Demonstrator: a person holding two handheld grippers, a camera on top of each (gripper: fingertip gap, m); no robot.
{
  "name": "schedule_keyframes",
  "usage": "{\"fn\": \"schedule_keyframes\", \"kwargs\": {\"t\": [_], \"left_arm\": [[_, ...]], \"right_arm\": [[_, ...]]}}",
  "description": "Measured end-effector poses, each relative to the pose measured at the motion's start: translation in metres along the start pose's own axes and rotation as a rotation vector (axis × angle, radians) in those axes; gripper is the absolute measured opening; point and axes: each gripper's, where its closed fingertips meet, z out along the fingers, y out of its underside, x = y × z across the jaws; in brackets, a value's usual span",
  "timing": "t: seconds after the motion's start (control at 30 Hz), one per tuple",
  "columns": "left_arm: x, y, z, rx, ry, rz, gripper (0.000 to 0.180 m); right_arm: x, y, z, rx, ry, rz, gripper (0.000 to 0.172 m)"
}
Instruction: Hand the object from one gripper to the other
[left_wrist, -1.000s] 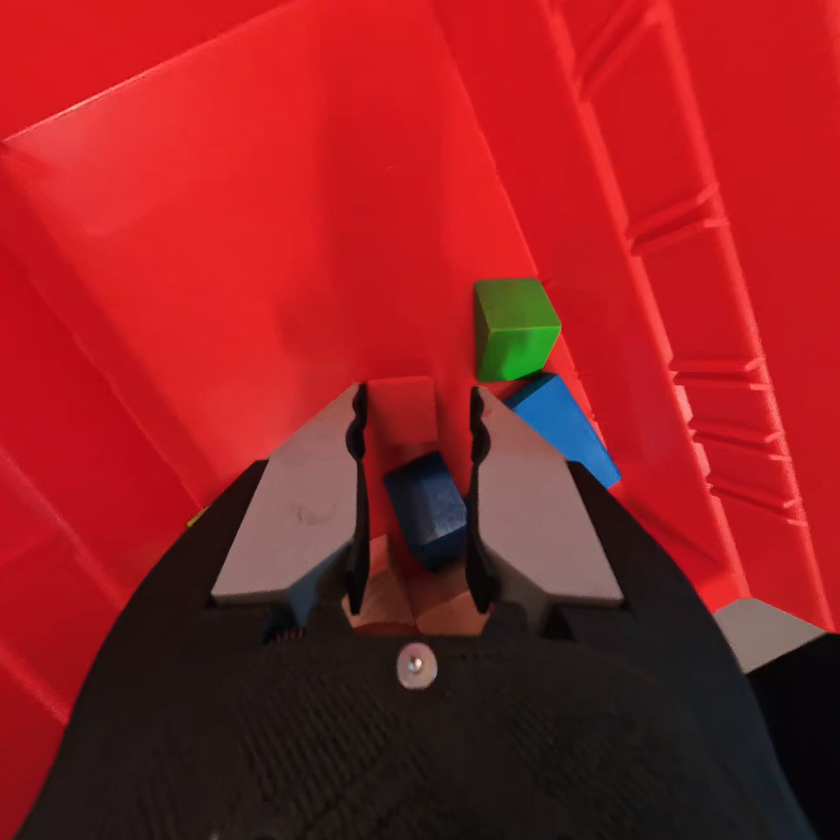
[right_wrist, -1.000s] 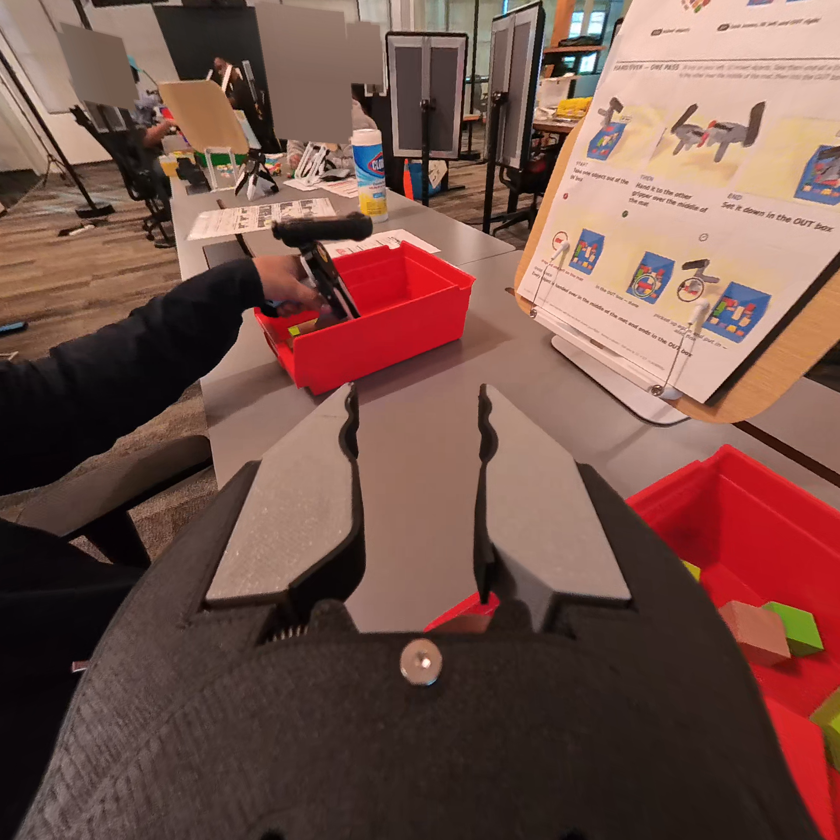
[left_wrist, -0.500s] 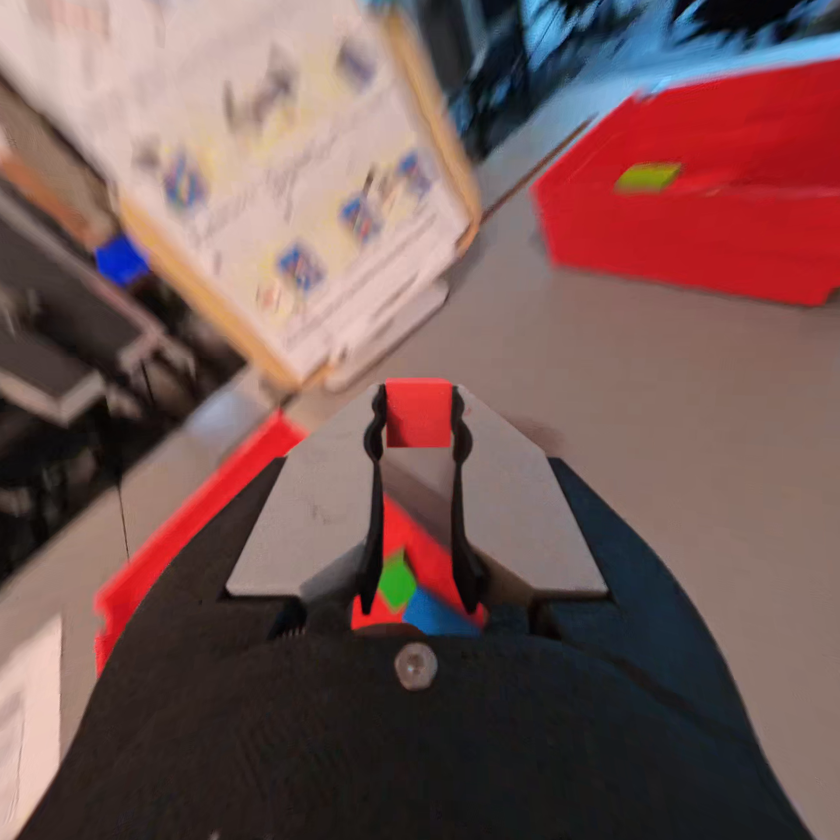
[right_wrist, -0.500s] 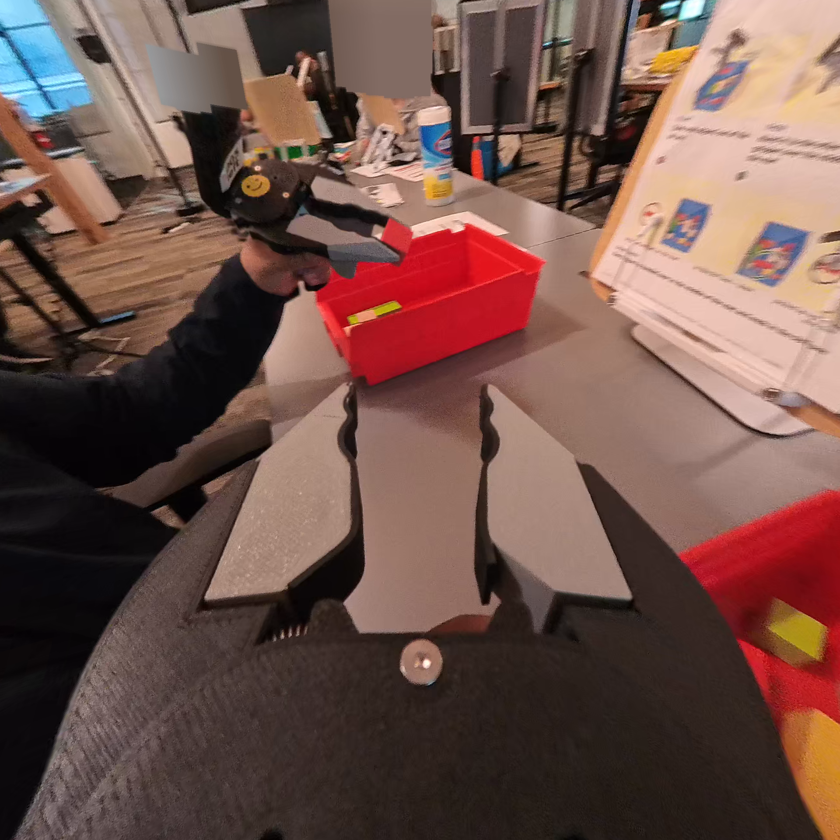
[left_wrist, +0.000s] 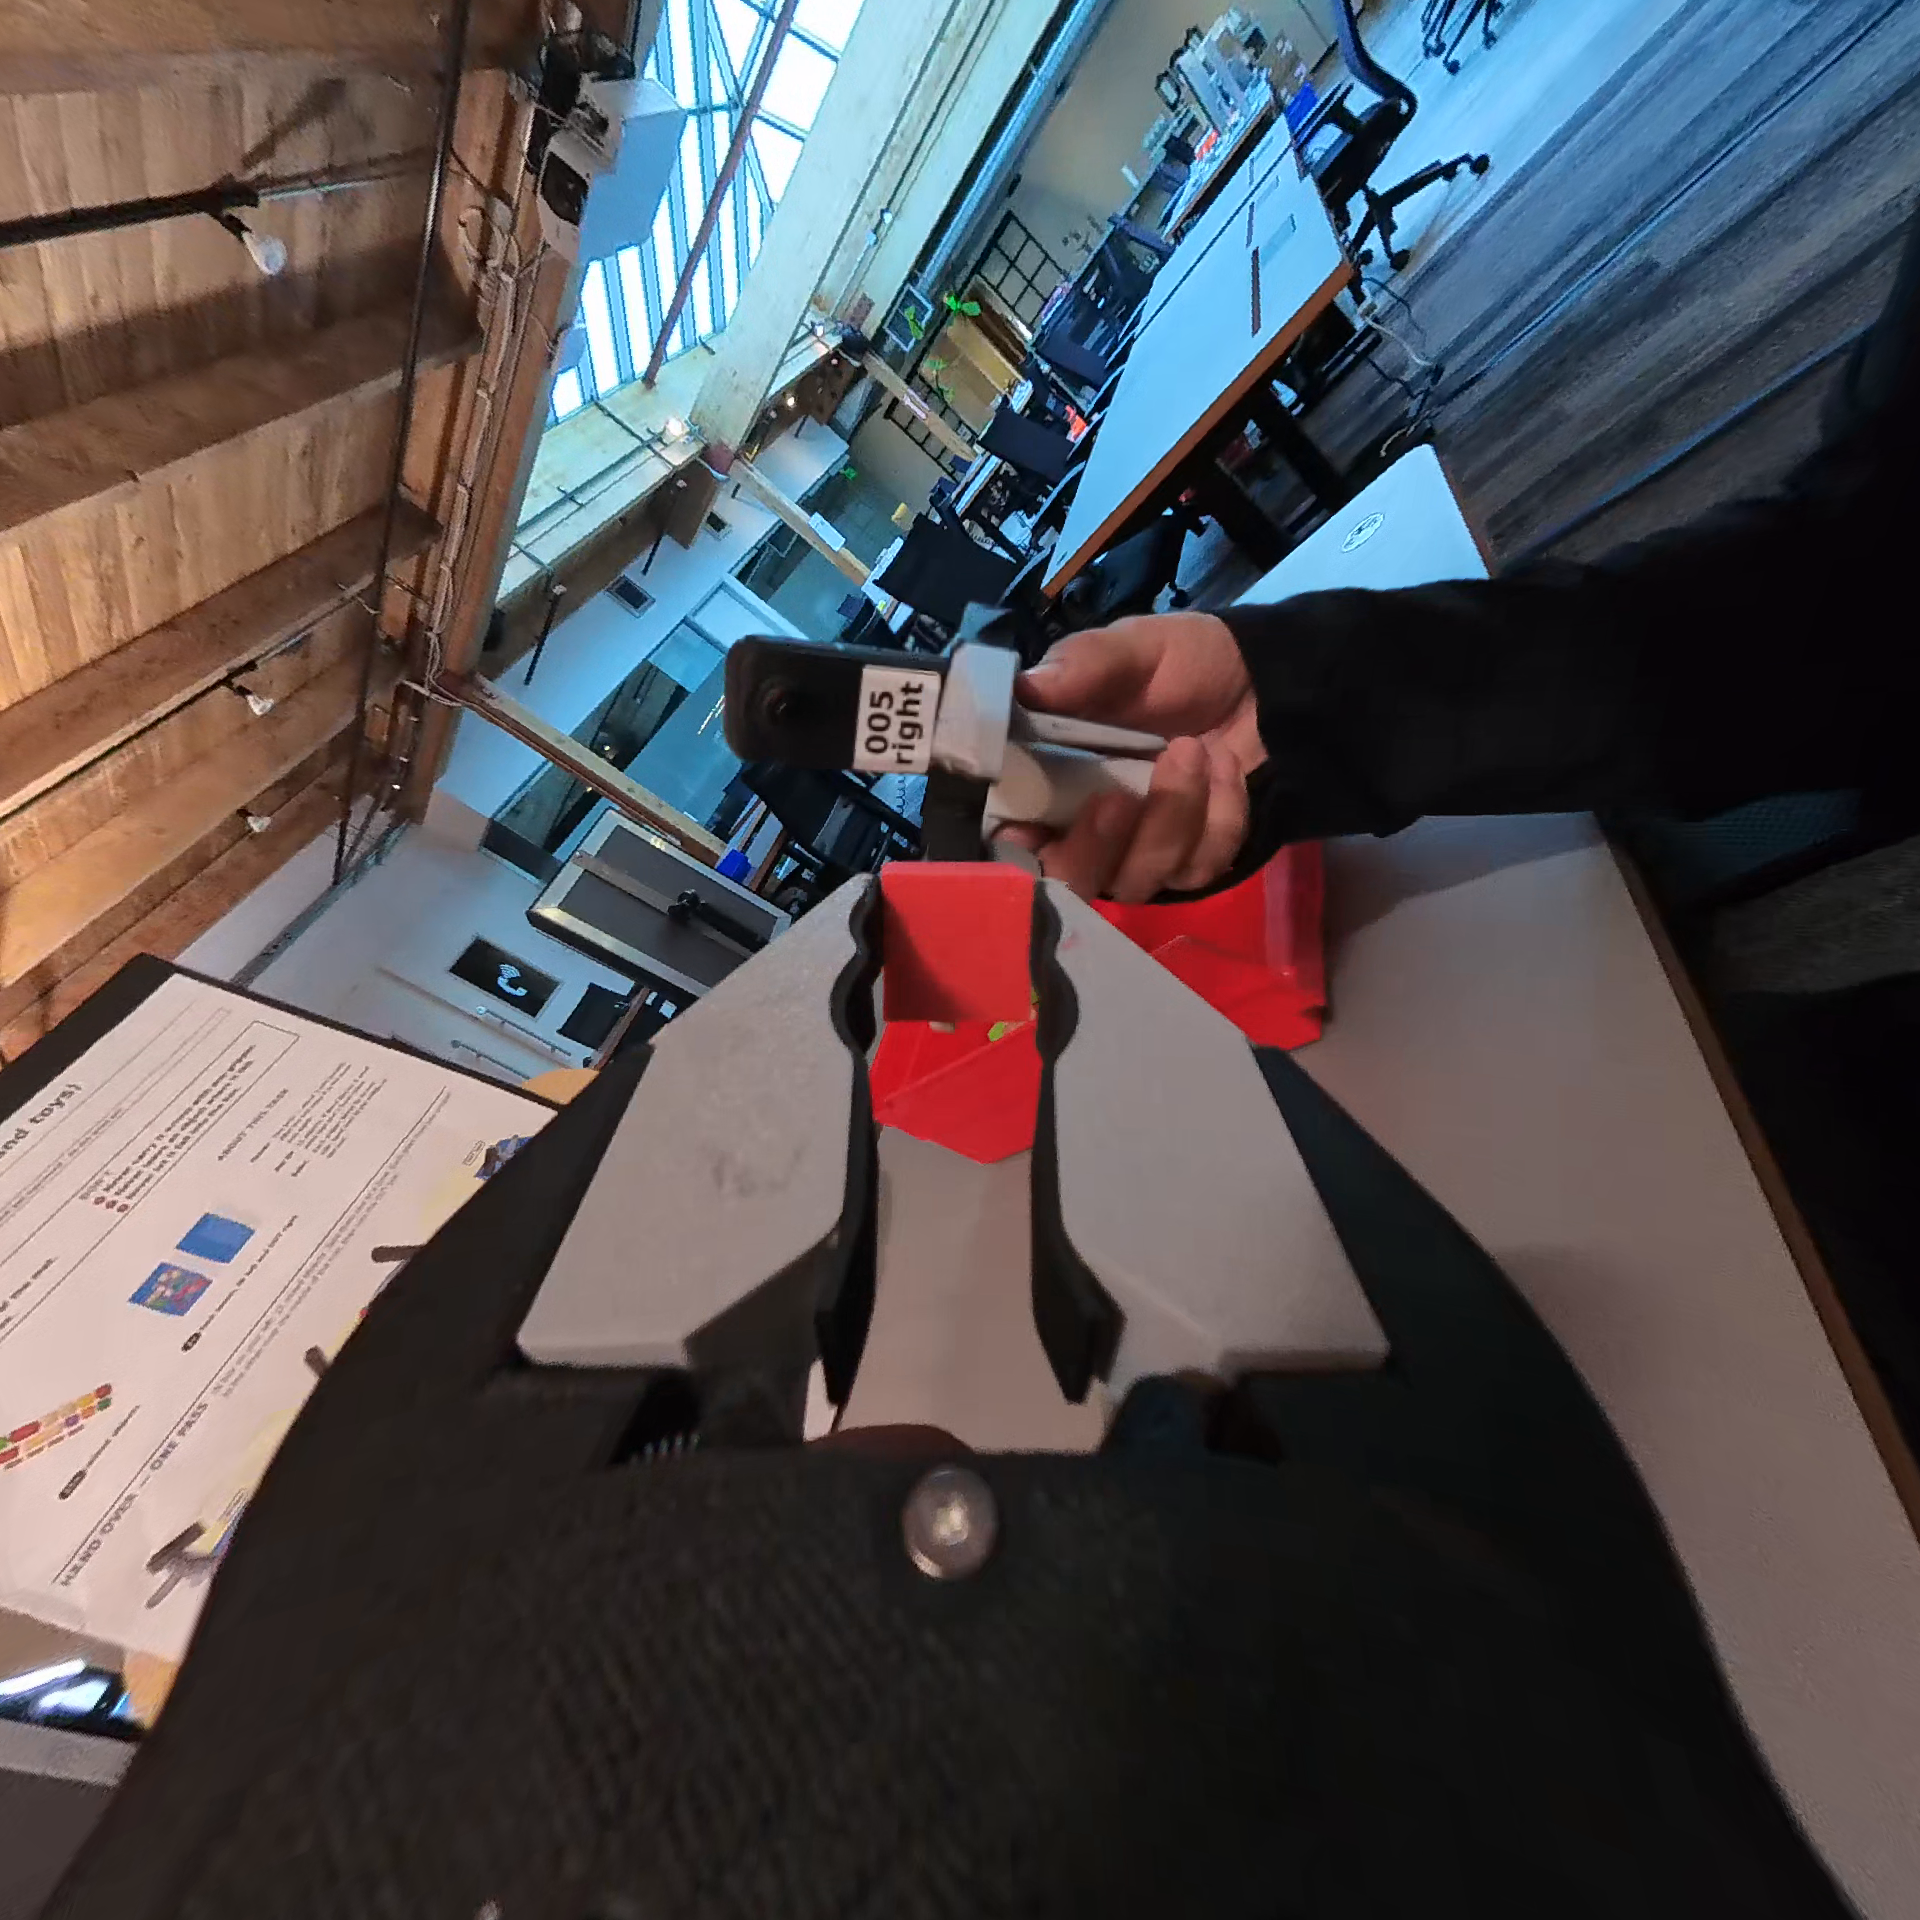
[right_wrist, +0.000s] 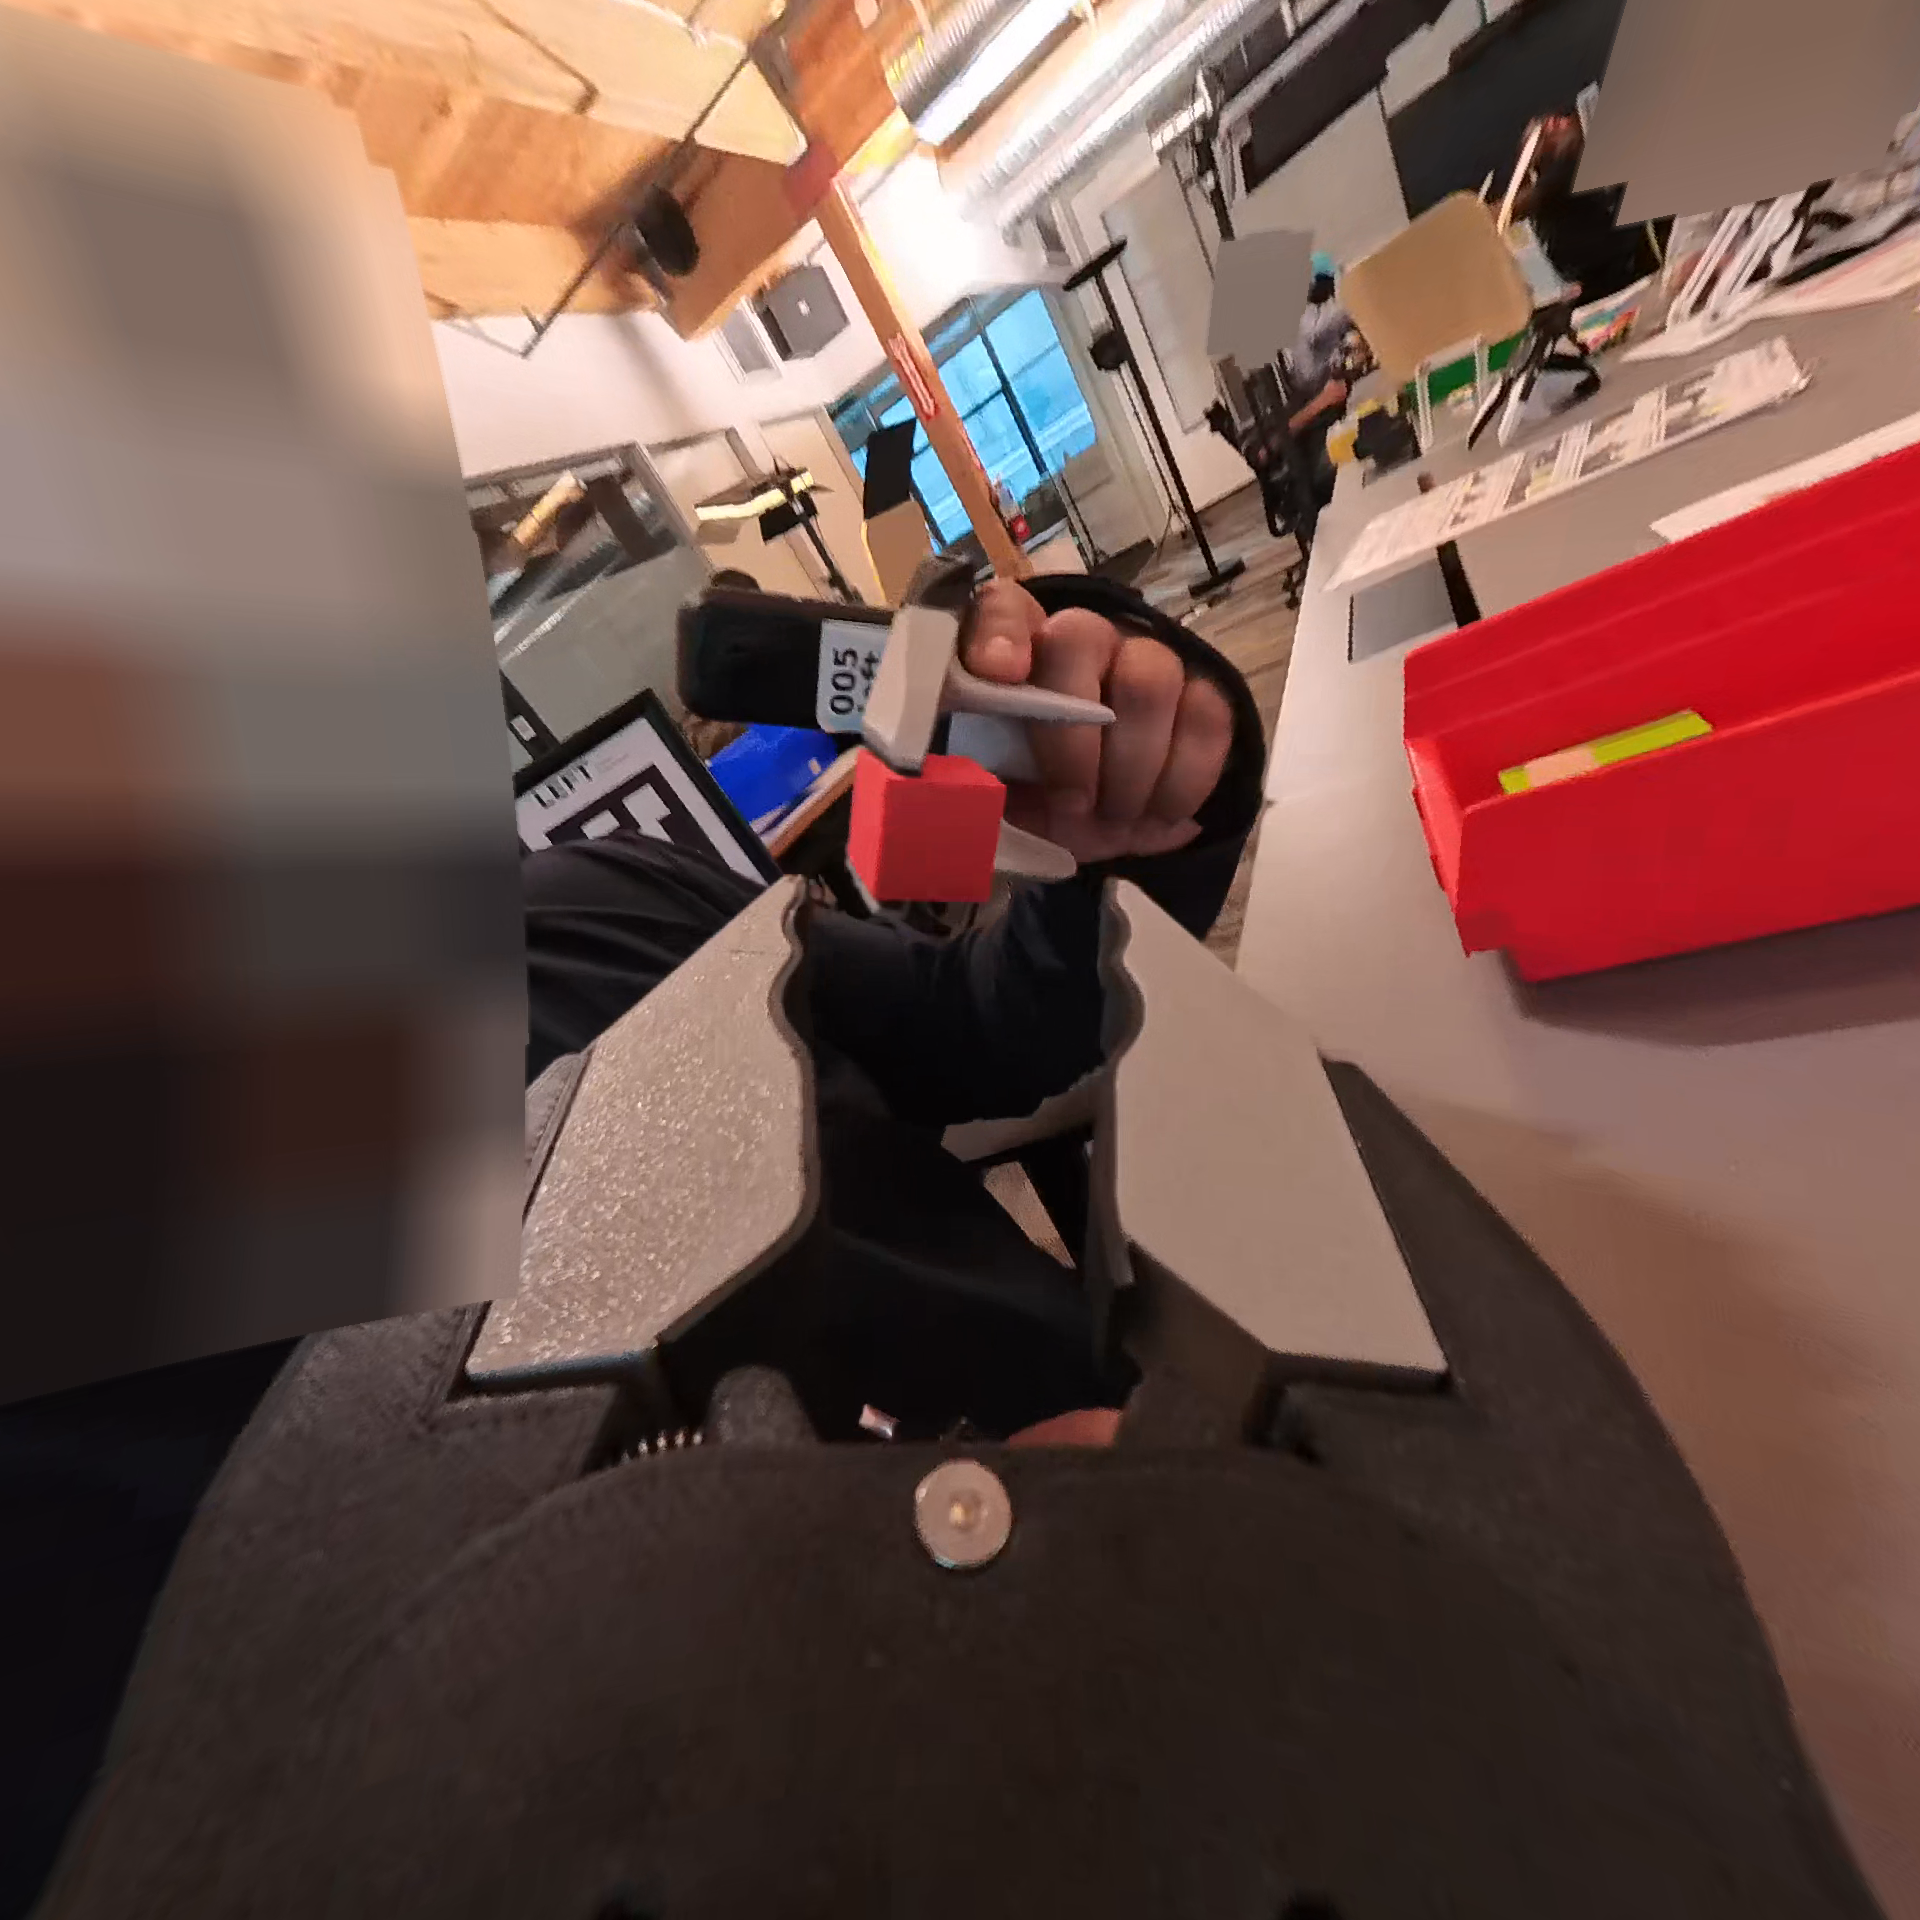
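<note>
My left gripper (left_wrist: 954, 940) is shut on a red cube (left_wrist: 956, 945), with both pads pressed on its sides, held in the air above the grey table (left_wrist: 1507, 1091). In the right wrist view the same red cube (right_wrist: 920, 831) sits between the left gripper's fingers (right_wrist: 904, 686), just beyond my own fingertips. My right gripper (right_wrist: 951, 956) is open and empty, pointing at the cube a short way from it. It also shows in the left wrist view (left_wrist: 966, 821), held by a hand right behind the cube.
A red bin (left_wrist: 1257, 966) stands on the table behind the cube in the left wrist view. Another red bin (right_wrist: 1683, 790) with a yellow-green block (right_wrist: 1605, 750) stands at the right in the right wrist view. An instruction board (left_wrist: 187, 1247) stands at the left. Left and right tips are no more than a few centimetres apart.
My left gripper closed on the red cube inside the bin, lifted it out and swung it up toward the right gripper. The right gripper turned to face it, still open.
</note>
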Motion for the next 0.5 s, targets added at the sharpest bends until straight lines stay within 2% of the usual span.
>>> {"fn": "schedule_keyframes", "kwargs": {"t": [0.03, 0.1, 0.17, 0.5], "left_arm": [[0.002, 0.000, 0.001, 0.005, 0.009, -0.003, 0.023], [0.003, 0.002, 0.003, 0.003, 0.009, -0.005, 0.023], [0.004, 0.006, 0.005, -0.007, 0.006, -0.005, 0.023], [0.001, 0.016, 0.005, 0.008, -0.026, -0.073, 0.023]], "right_arm": [[0.001, 0.004, 0.005, -0.021, 0.006, -0.003, 0.053], [0.000, 0.008, 0.012, -0.036, -0.015, 0.002, 0.048], [-0.004, 0.009, 0.016, -0.033, -0.056, 0.018, 0.032], [0.008, 0.007, 0.023, 0.000, -0.077, 0.077, 0.026]]}}
